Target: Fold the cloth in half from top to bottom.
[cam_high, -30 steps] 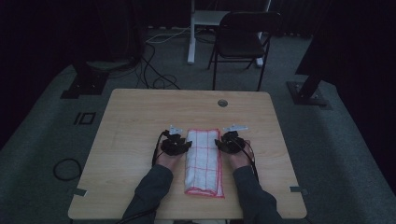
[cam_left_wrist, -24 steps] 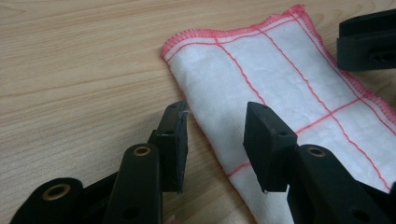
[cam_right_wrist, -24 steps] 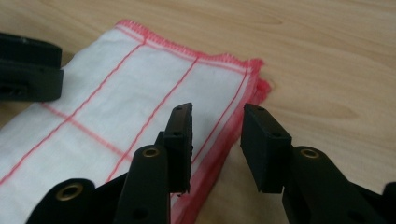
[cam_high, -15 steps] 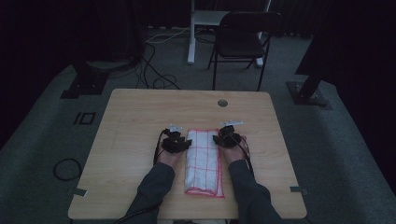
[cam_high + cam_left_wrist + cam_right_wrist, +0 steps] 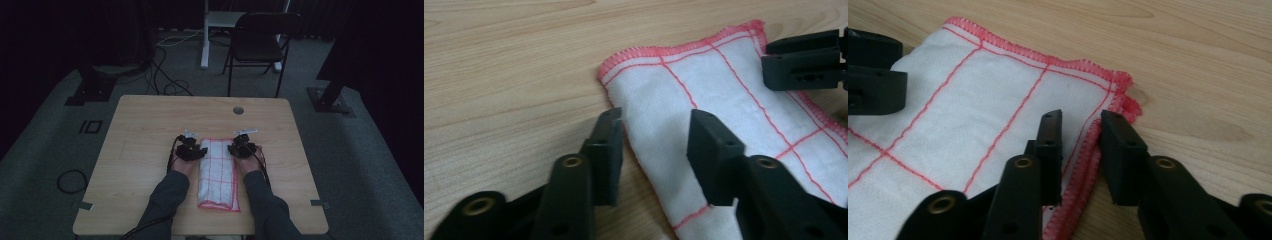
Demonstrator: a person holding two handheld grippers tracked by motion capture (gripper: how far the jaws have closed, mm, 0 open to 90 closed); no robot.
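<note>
A folded white cloth [image 5: 217,172] with red grid lines and a red hem lies lengthwise on the wooden table [image 5: 150,130]. My left gripper [image 5: 201,151] is at its far left corner. In the left gripper view the cloth [image 5: 724,90] has its folded edge between my open jaws [image 5: 656,122], one on the wood and one over the cloth. My right gripper [image 5: 231,149] is at the far right corner. Its jaws [image 5: 1080,122] have just been closing, and the red hem of the cloth [image 5: 973,100] lies loose in the narrow gap between them.
A round cable hole [image 5: 238,110] is set in the table's far side. Beyond the table stand a dark folding chair [image 5: 257,45] and a white desk leg [image 5: 205,35], with cables on the floor. Bare wood extends left and right of the cloth.
My right gripper has slid a little inward onto the cloth's right edge and its jaws have narrowed. The left gripper and the cloth have stayed put.
</note>
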